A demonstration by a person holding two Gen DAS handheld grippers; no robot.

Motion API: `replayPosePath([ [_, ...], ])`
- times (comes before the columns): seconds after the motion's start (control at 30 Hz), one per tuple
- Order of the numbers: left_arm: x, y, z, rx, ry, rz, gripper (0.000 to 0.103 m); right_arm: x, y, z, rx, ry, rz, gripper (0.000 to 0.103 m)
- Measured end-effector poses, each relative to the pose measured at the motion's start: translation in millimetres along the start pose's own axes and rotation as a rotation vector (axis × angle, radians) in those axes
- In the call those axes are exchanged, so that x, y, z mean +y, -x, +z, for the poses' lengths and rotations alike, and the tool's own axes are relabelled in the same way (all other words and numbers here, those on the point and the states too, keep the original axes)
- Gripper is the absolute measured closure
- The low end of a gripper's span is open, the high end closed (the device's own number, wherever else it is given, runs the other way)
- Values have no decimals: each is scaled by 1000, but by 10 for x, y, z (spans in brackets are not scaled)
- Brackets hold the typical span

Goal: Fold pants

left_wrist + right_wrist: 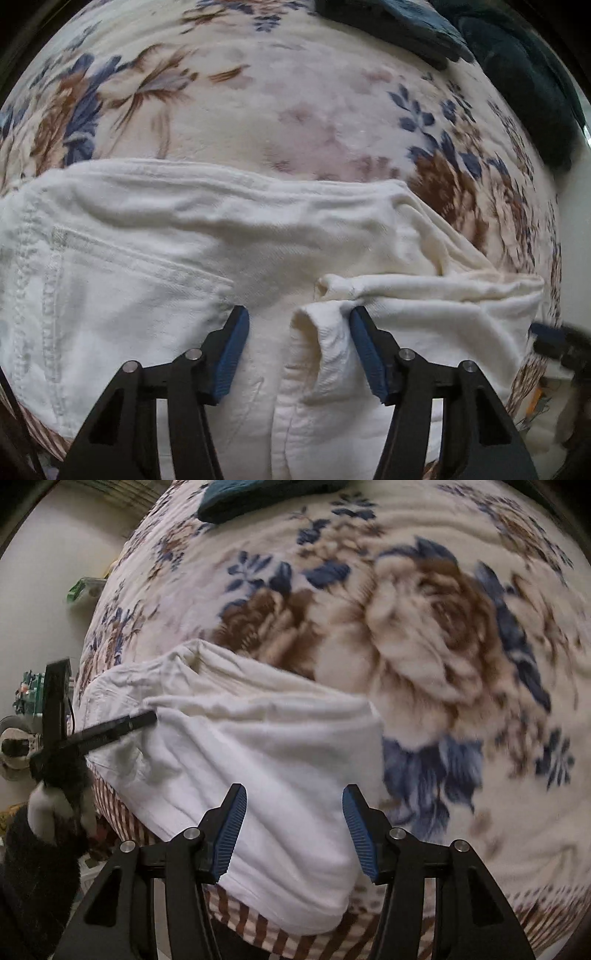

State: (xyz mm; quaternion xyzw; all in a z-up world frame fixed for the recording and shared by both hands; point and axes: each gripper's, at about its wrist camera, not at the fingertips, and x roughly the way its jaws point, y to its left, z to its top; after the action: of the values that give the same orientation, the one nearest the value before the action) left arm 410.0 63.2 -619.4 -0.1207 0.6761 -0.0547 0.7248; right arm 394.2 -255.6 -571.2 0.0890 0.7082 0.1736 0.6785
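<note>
White pants (184, 236) lie folded on a floral blanket (258, 96) on a bed. In the left wrist view my left gripper (299, 317) is open just over the pants, its fingers either side of a bunched fold (317, 332); a back pocket seam shows at the left. In the right wrist view my right gripper (293, 794) is open above the folded end of the pants (280, 760), near the bed's front edge. The left gripper also shows in the right wrist view (110, 727), resting on the pants' left part. The right gripper's tip shows in the left wrist view (554, 338).
A dark teal folded cloth (399, 22) lies at the far side of the bed; it also shows in the right wrist view (258, 494). A brown striped sheet (258, 923) hangs at the bed's front edge. Clutter sits on the floor at left (29, 694).
</note>
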Motion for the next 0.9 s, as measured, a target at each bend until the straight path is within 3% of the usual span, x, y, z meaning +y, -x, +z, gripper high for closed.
replayPosePath([
  [0.23,46,232,-106,-30,112,20,47,-249,14,-307,-18,-117,-14,46],
  [0.37,49,478,-323,-65,151,-20,47,-524,-24,-191,-60,-255,105,46],
  [0.47,-18,408,-432,-46,152,-56,47,-664,-172,1,-72,-301,206,46],
  [0.53,-63,278,-480,-13,133,-38,47,-641,-256,104,-73,-263,233,57],
  [0.57,-75,233,-498,-5,127,-31,47,-619,-264,132,-92,-236,223,75],
  [0.6,-78,196,-522,2,118,-21,47,-642,-266,131,-113,-241,226,79],
  [0.77,-50,50,-681,21,78,19,47,-1222,-465,-16,-180,-573,327,84],
  [0.9,-87,62,-735,23,39,40,47,-1252,-493,-41,-157,-562,387,81],
])
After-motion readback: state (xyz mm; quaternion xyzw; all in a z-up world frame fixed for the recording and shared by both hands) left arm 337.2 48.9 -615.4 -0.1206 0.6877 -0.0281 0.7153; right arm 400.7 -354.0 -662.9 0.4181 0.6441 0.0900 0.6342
